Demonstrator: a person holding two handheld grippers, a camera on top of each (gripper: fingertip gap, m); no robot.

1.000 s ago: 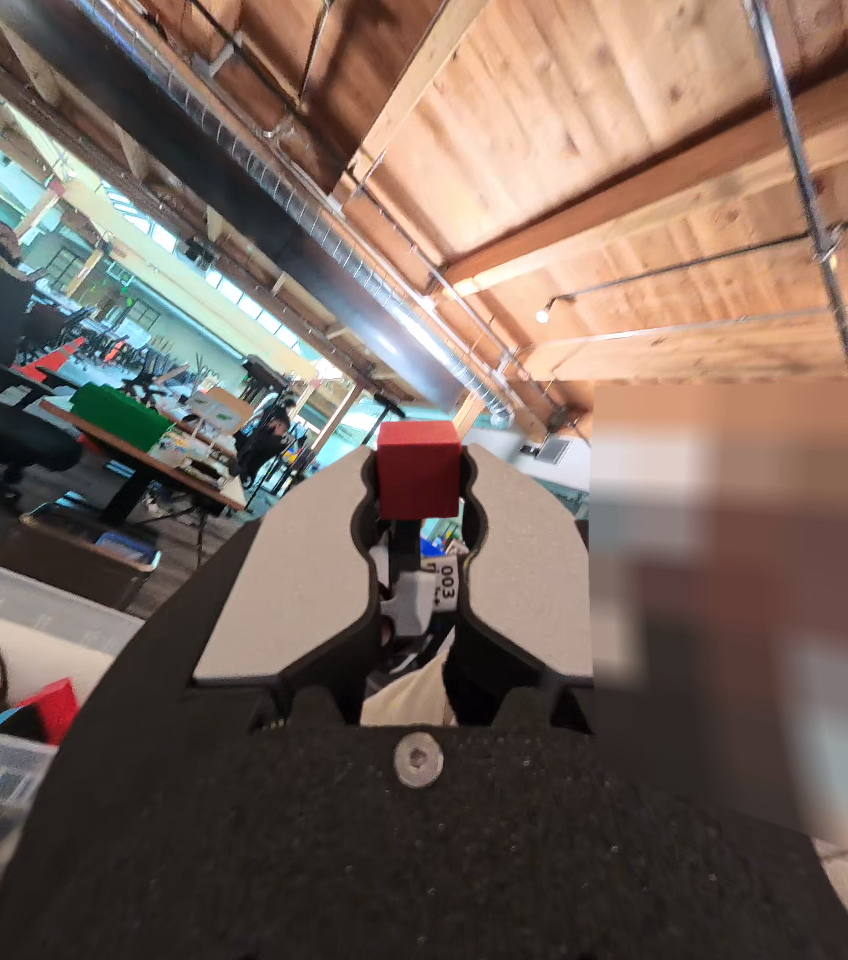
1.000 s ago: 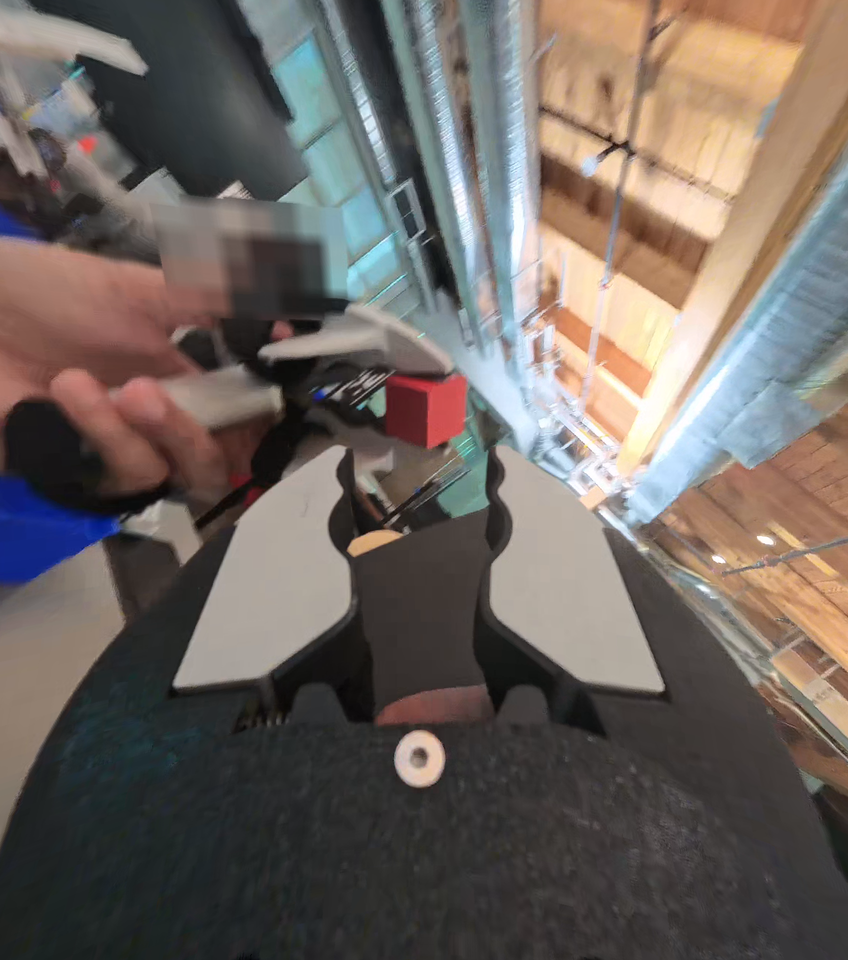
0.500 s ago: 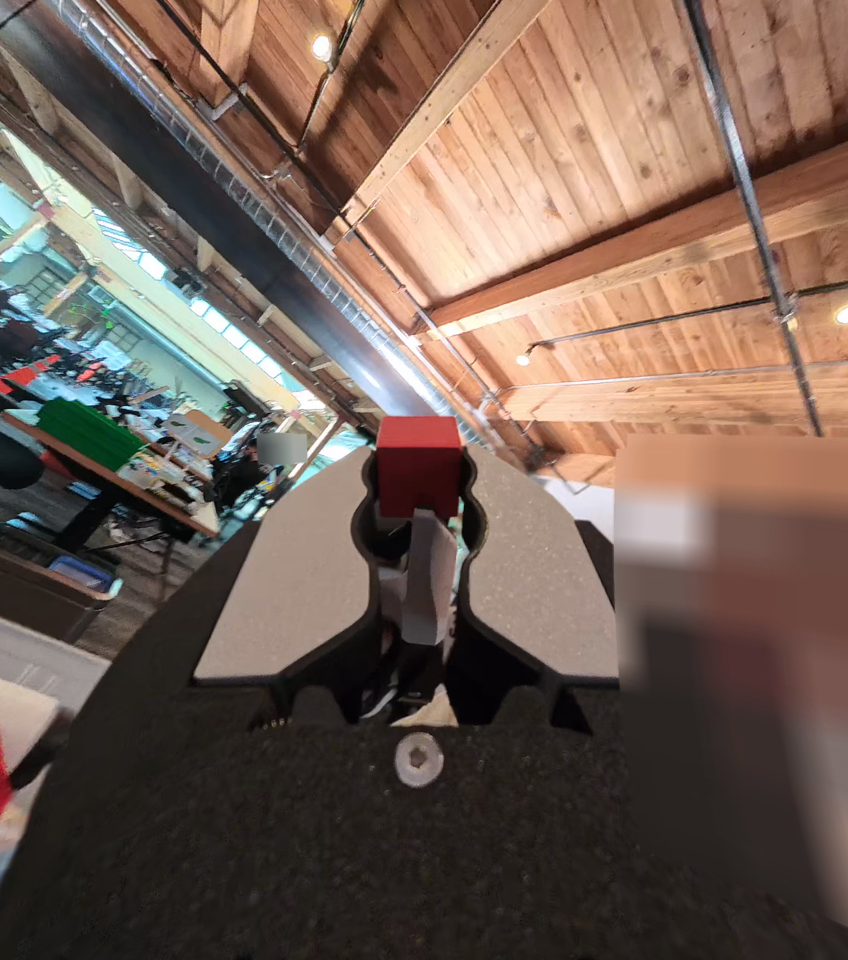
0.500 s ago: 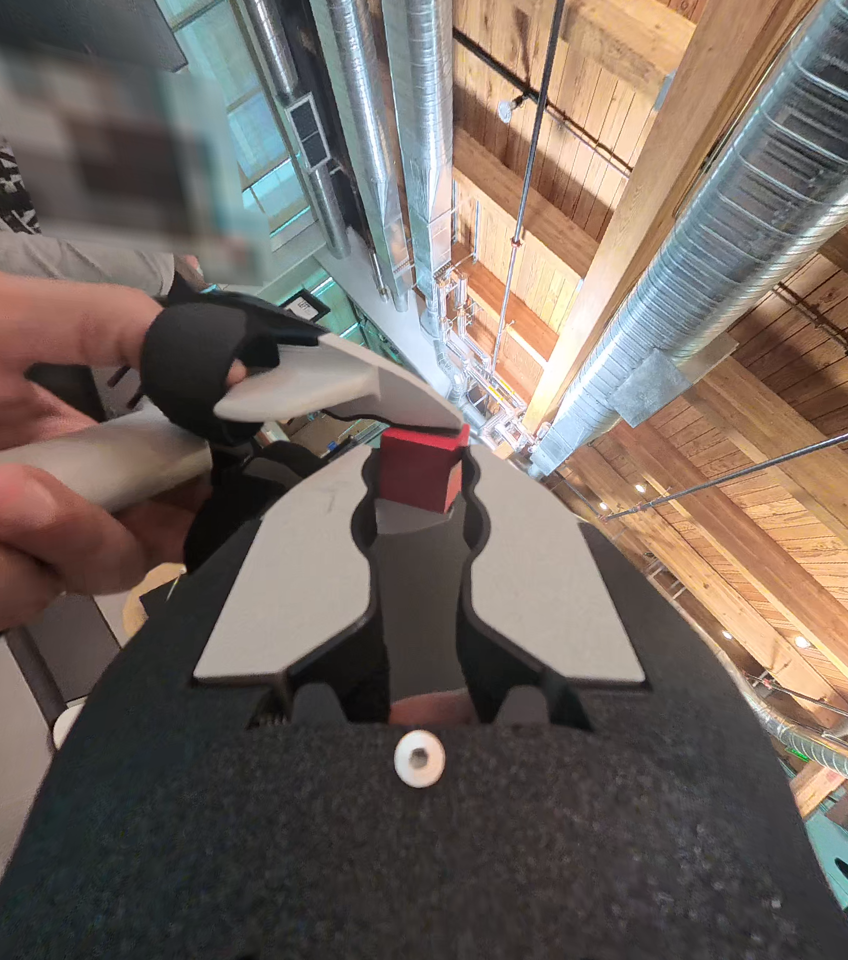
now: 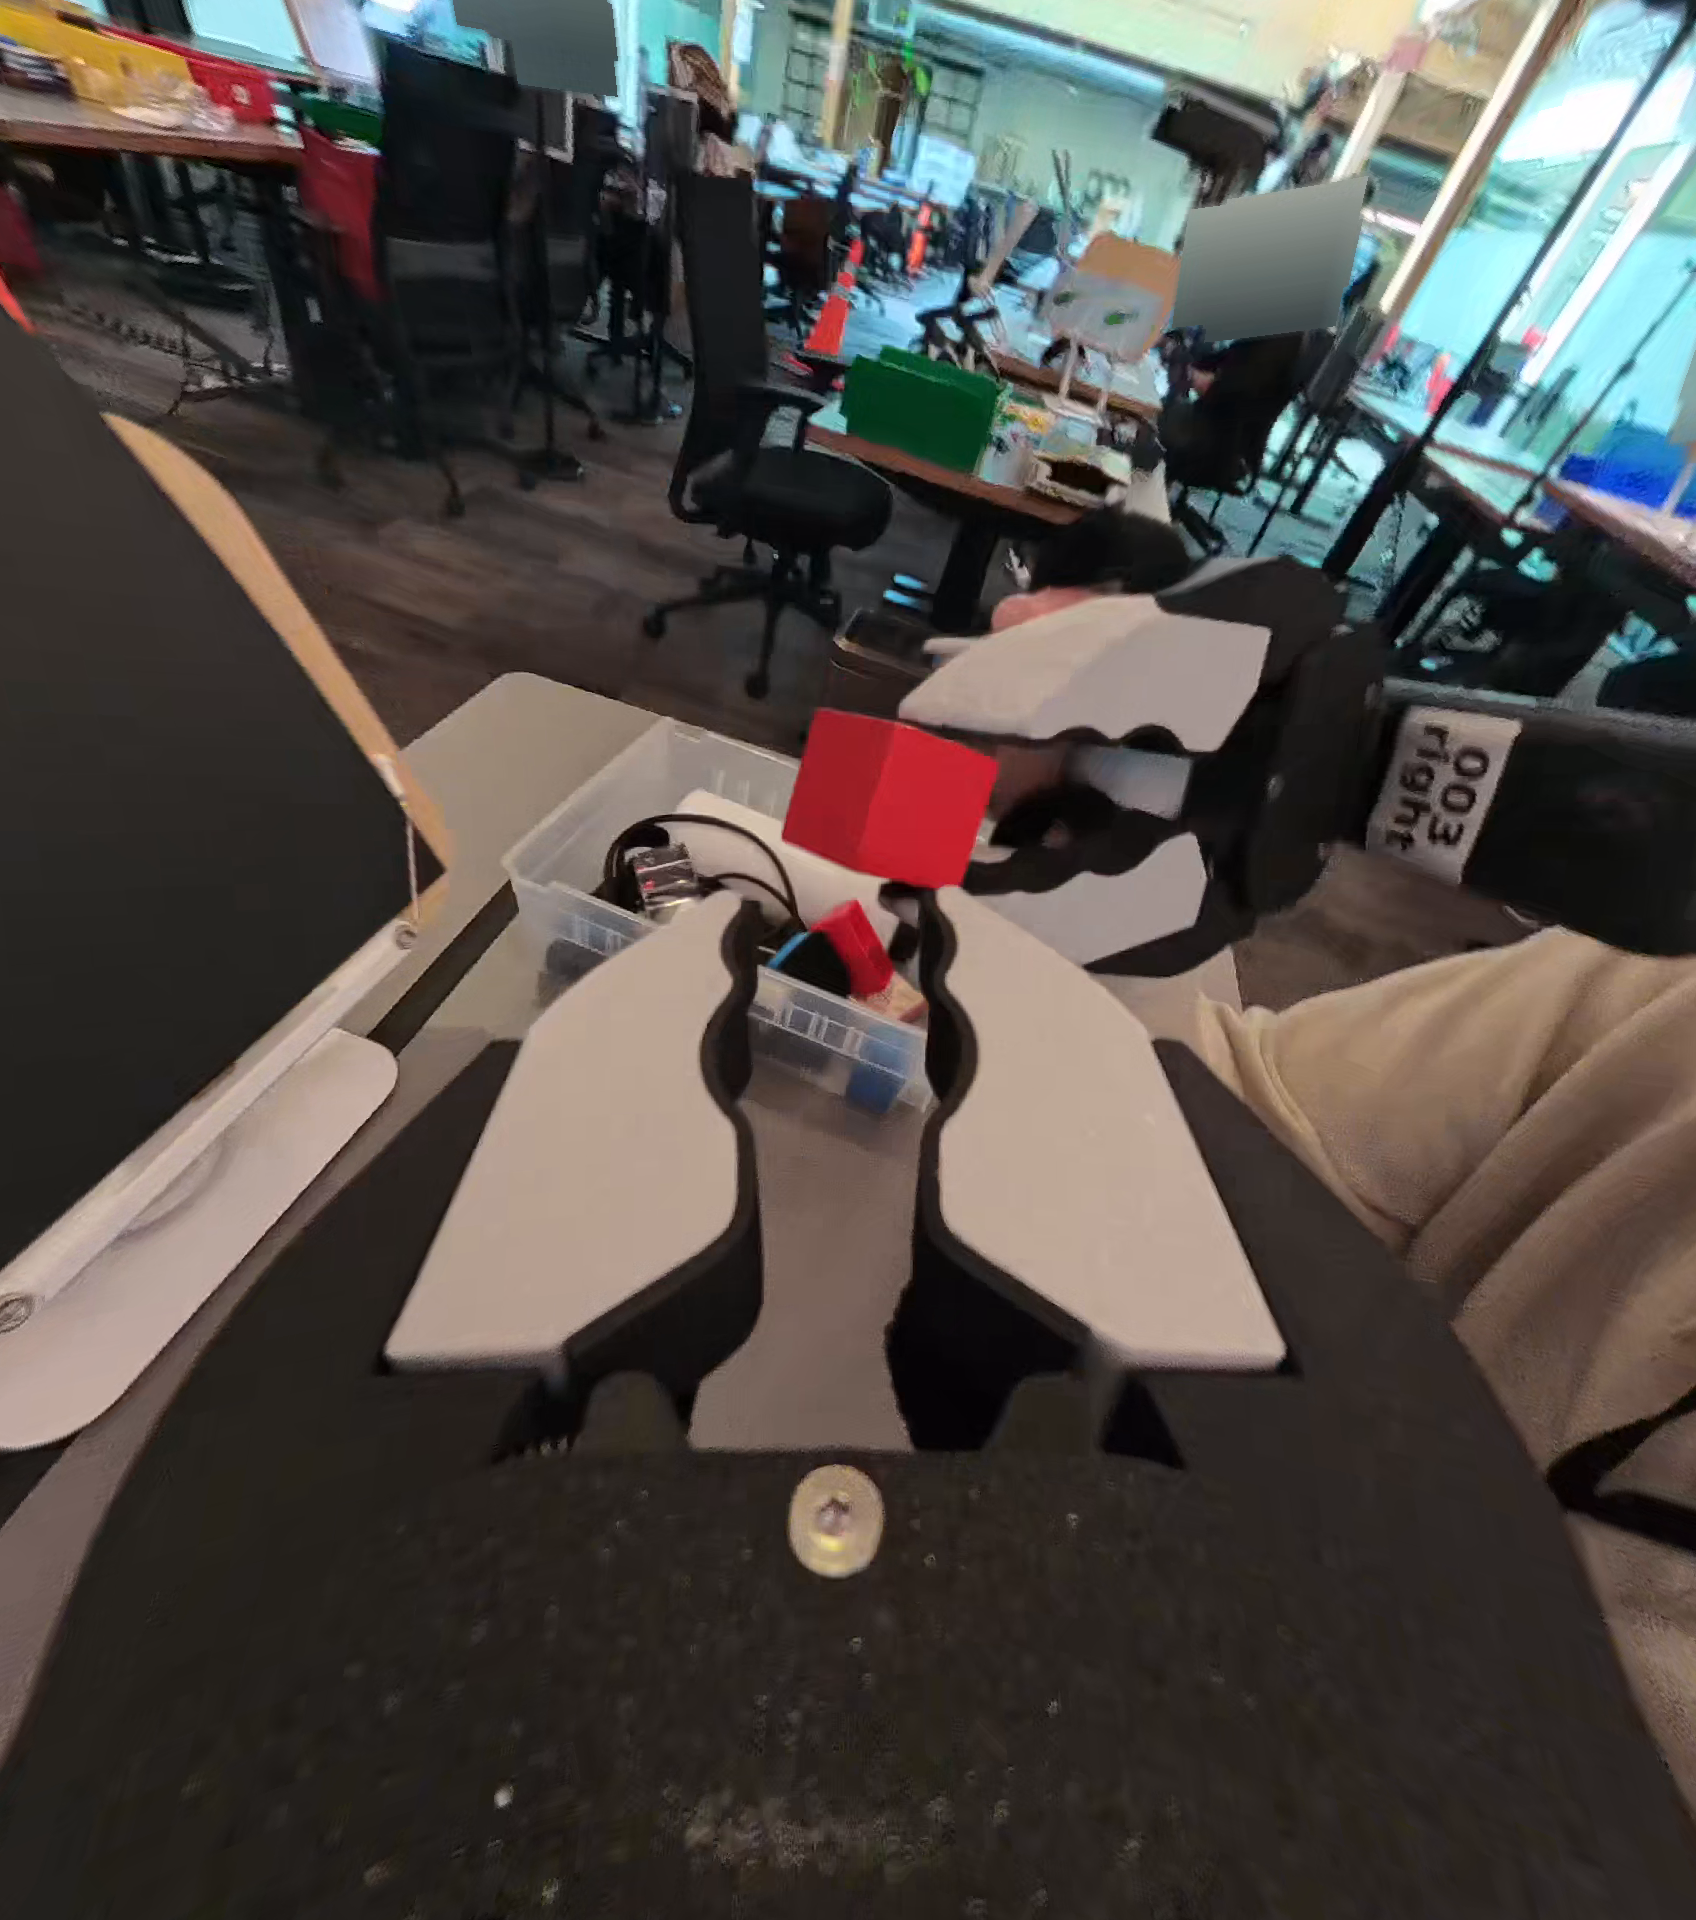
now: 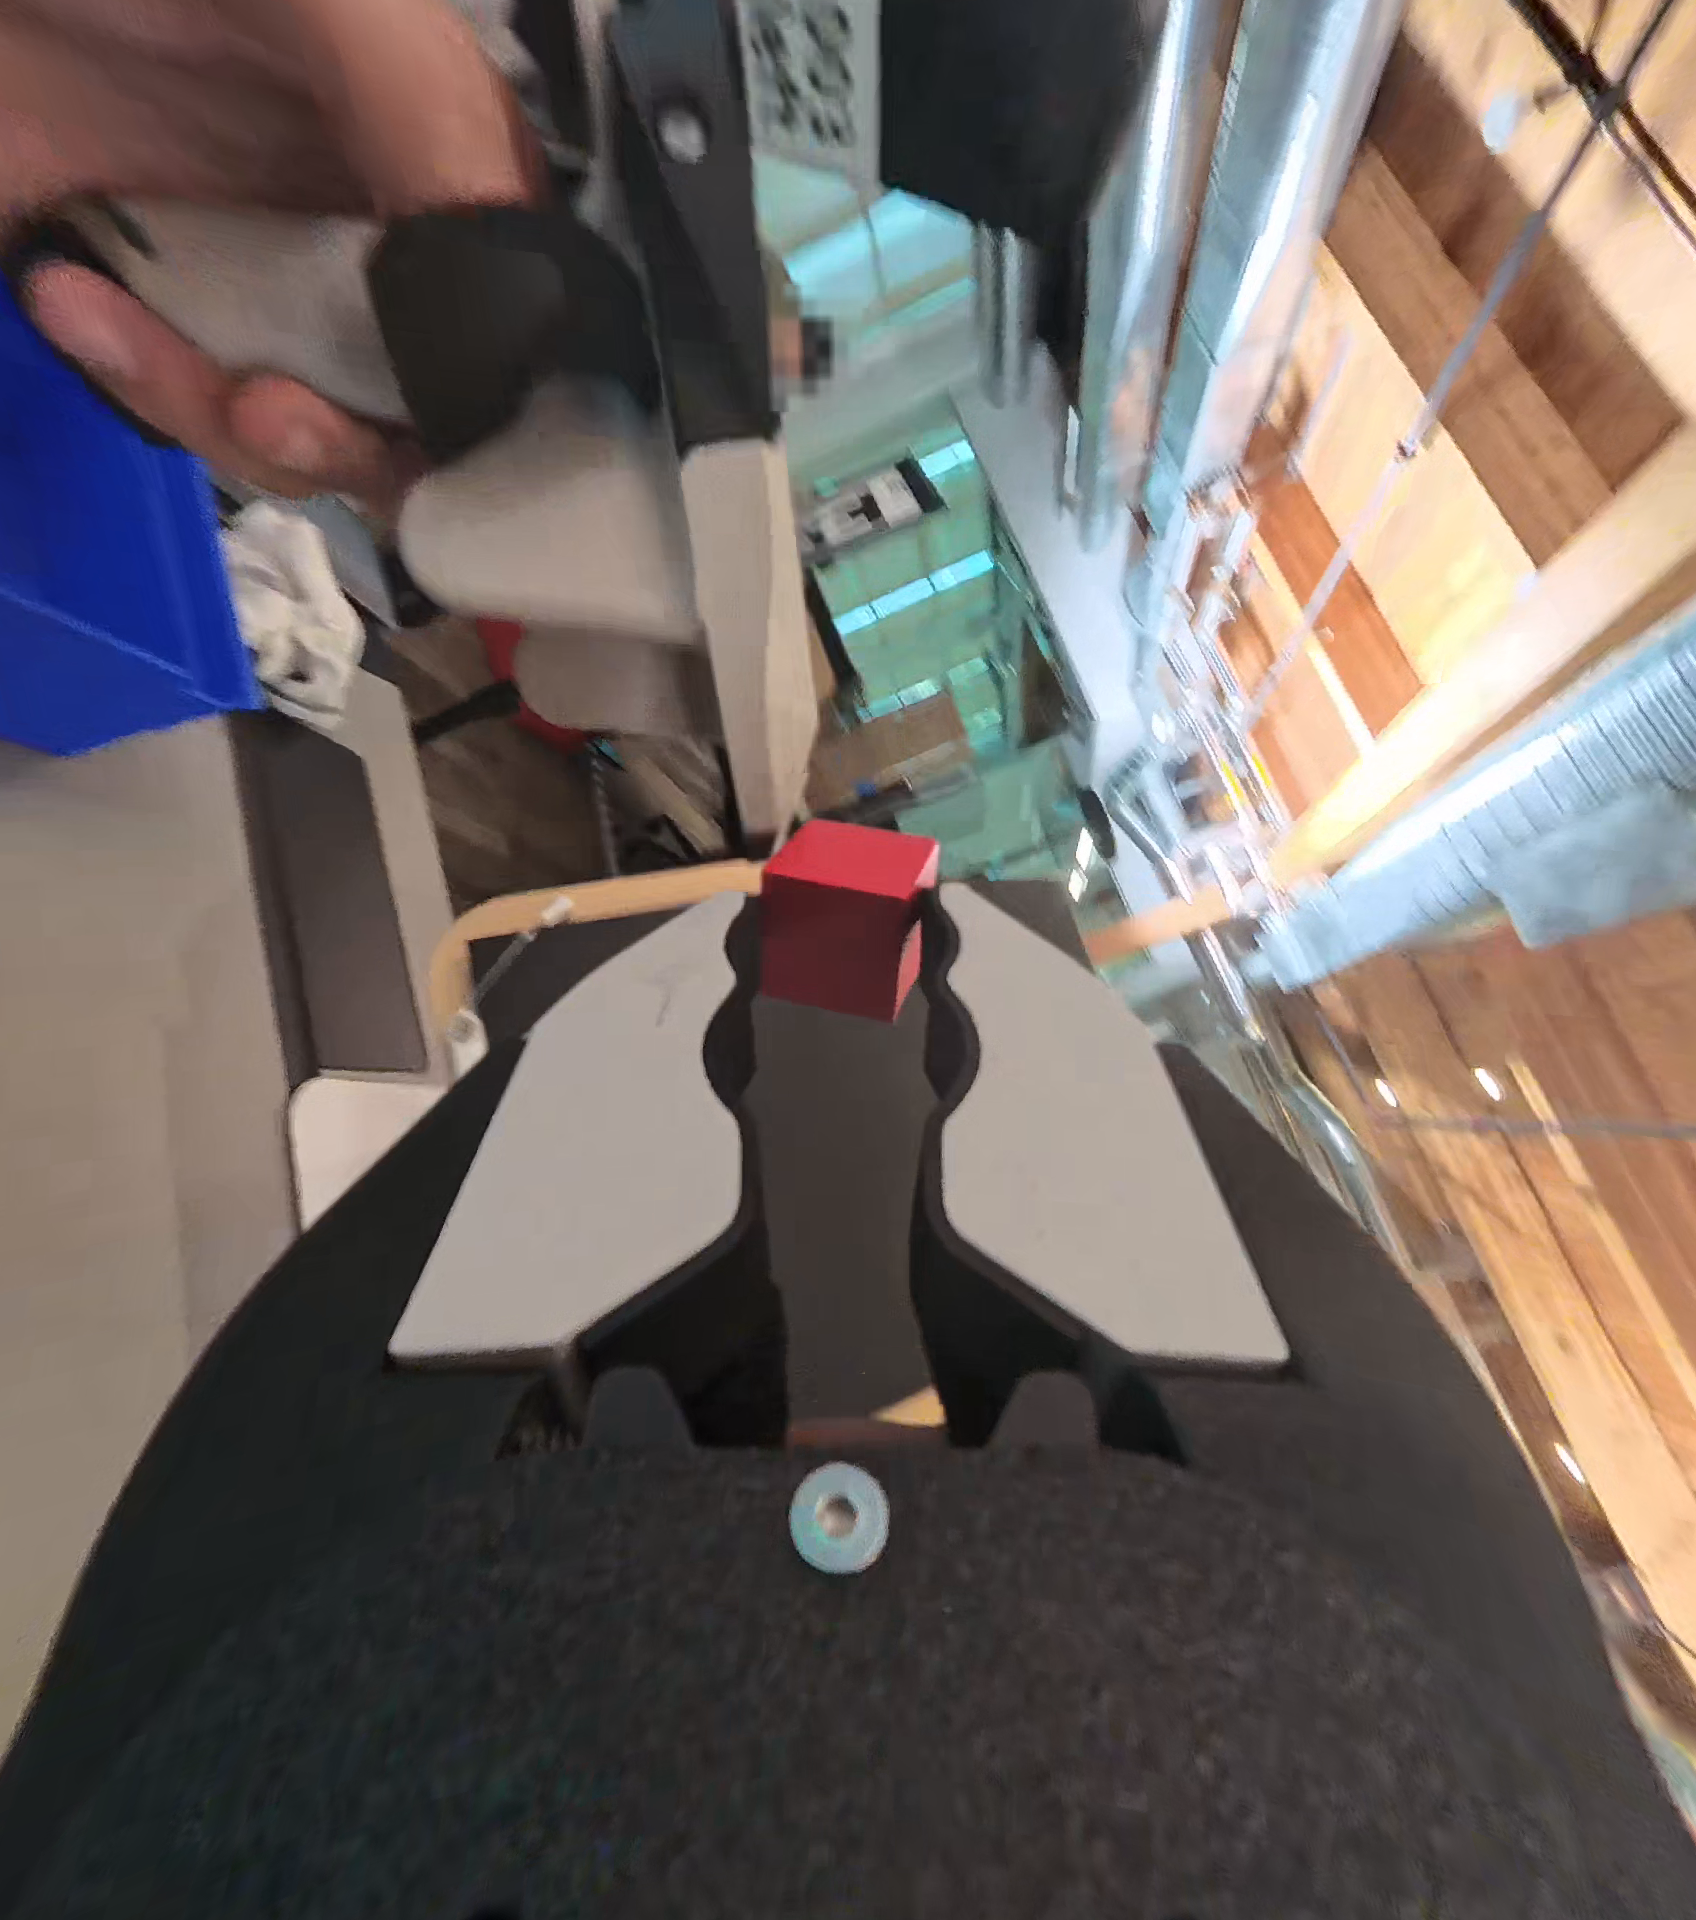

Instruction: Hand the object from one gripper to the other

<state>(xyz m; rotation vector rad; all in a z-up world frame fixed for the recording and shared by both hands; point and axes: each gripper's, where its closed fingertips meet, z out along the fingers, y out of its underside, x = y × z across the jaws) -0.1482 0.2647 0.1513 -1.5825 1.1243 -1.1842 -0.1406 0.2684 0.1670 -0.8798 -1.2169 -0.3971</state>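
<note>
Left wrist view, from left to right: a dark panel with a pale wooden edge (image 5: 304,644) fills the left side, and a grey tabletop (image 5: 828,1226) runs beneath. On it sits a clear plastic bin (image 5: 615,831) holding cables and small coloured parts. The left gripper (image 5: 828,914) is spread, its grey fingers (image 5: 605,1132) apart with nothing between them. Just above and beyond its tips hangs the red cube (image 5: 891,805), pinched by the right gripper (image 5: 979,795), which reaches in from the right side on a cream sleeve (image 5: 1509,1122). Office chairs and desks stand well behind.

In the right wrist view, a blue bin (image 6: 44,561) lies at the left, with a hand (image 6: 200,208) above it gripping the left gripper's handle; the left gripper (image 6: 771,790) points down toward the cube, blurred. At the centre, the right gripper (image 6: 839,925) is closed on the red cube (image 6: 844,920), which sits between its fingertips. A wooden ceiling with metal ducts fills the right.
</note>
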